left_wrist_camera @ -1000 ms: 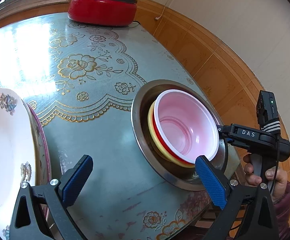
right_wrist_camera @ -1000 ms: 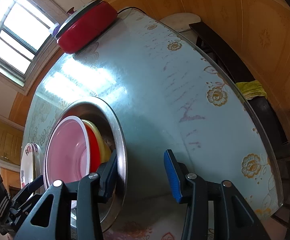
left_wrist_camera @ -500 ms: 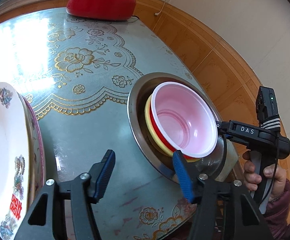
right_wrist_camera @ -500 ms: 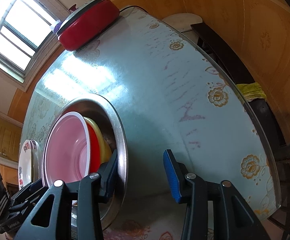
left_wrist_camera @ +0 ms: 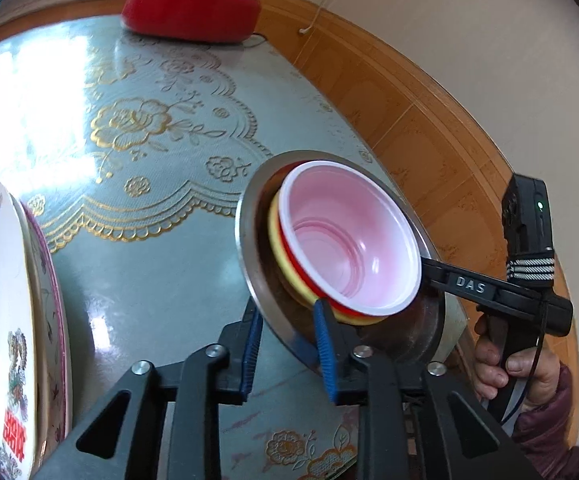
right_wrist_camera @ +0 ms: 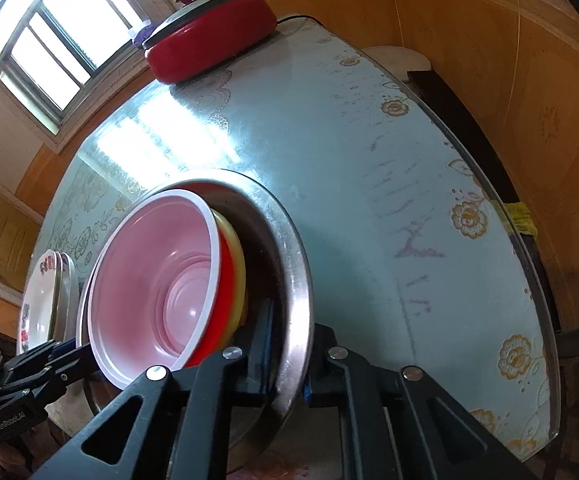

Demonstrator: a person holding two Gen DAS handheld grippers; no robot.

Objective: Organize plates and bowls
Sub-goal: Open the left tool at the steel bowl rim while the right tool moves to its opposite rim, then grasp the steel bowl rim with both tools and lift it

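Both grippers grip the steel basin's rim

The steel basin [left_wrist_camera: 255,240], holding nested pink [left_wrist_camera: 349,236], red and yellow bowls, sits at the table's [left_wrist_camera: 149,240] near right edge. Left gripper [left_wrist_camera: 287,354] fingers are closing on its near rim; right gripper [right_wrist_camera: 285,360] fingers clamp the rim.

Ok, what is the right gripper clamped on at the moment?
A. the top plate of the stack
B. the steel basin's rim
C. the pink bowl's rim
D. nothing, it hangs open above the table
B: in the right wrist view the right gripper has one finger inside and one outside the steel basin, shut on its rim; the pink bowl sits untouched inside it.
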